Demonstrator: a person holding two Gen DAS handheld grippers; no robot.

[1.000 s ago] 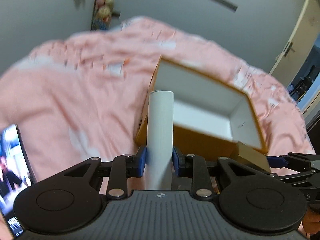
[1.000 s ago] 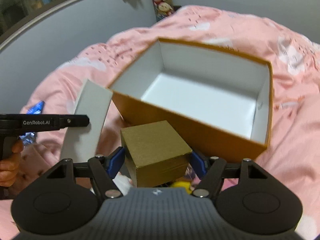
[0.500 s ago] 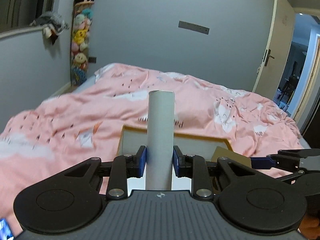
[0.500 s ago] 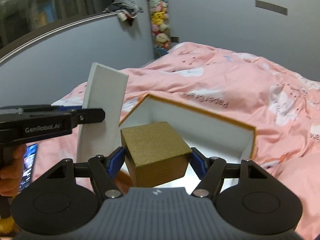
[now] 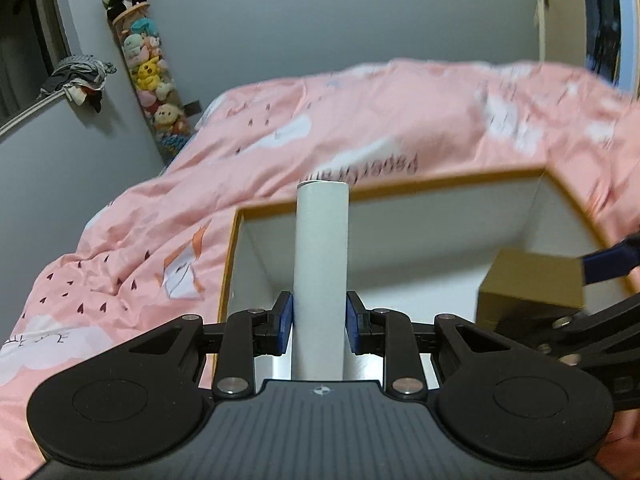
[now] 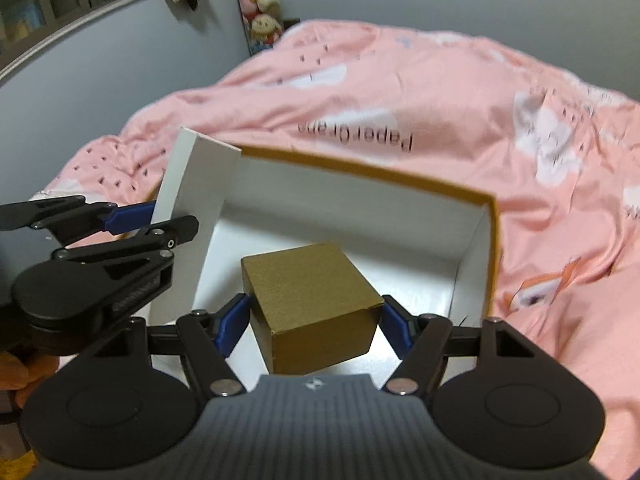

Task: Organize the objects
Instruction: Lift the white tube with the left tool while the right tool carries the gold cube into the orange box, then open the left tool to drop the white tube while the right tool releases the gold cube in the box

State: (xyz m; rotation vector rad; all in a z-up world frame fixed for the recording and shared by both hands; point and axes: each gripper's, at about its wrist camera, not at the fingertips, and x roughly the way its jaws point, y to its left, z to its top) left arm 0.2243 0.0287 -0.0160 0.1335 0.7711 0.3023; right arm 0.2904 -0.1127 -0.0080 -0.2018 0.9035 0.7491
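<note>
Left gripper (image 5: 320, 317): pinching white carton (image 5: 321, 248), upright, at box (image 6: 478, 248) left wall. Lower flat against wall.
Right gripper (image 6: 314, 318): pinching gold cube (image 6: 310, 304), inside box, near side. Seat on floor before releasing.

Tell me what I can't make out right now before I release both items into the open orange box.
- Floor of the orange box with white interior: the gold cardboard cube in the right gripper hides any gap beneath it.
- Lower end of the flat white box: cut off behind the left gripper body, left wrist view.
- Pink printed bedspread: motion-blurred at right.
</note>
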